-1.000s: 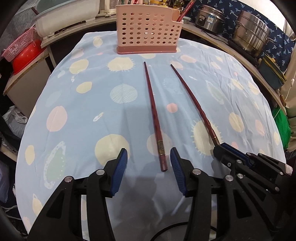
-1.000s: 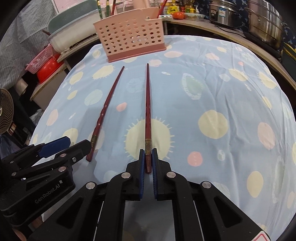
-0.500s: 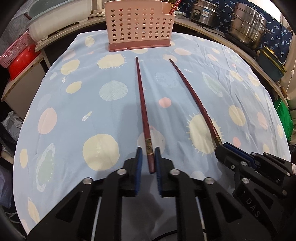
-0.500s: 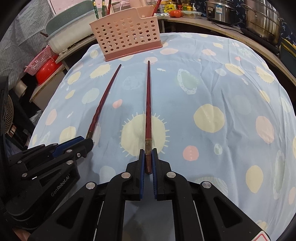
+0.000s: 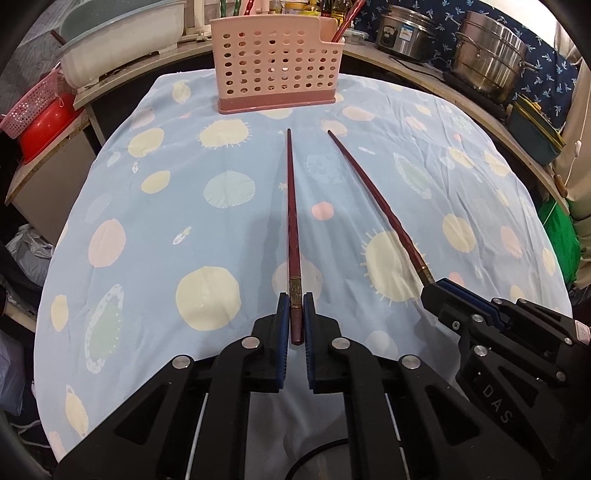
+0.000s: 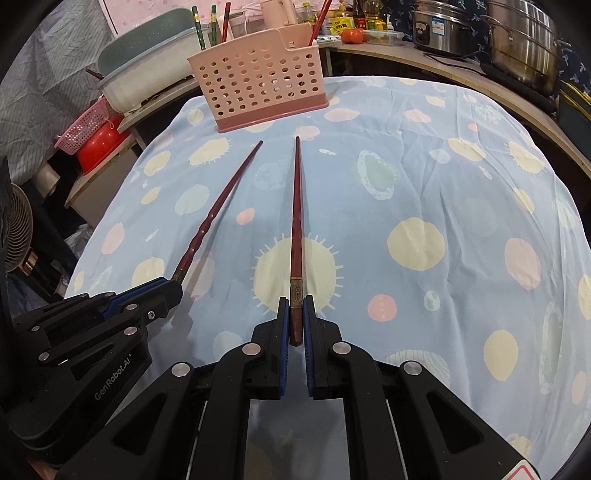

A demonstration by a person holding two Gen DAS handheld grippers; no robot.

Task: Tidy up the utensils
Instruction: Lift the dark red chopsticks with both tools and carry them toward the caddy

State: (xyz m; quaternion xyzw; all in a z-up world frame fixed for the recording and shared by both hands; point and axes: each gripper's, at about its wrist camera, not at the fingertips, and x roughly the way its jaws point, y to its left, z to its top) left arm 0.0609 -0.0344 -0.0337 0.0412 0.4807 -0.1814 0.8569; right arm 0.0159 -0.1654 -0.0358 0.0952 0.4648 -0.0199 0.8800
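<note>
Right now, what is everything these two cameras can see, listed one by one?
chopsticks: two, dark red, one in the left gripper, one in the right, tips toward the holder
utensil holder: one, pink, perforated, far edge of cloth, more chopsticks inside
tablecloth: one, light blue with pastel spots
basin: one, pale, back left
basket: one, pink, over a red bowl, left
steel pots: two, back right counter
tomato: one, red, counter
fan: one, far left
left gripper: black, blue pads, shut
right gripper: same, shut
</note>
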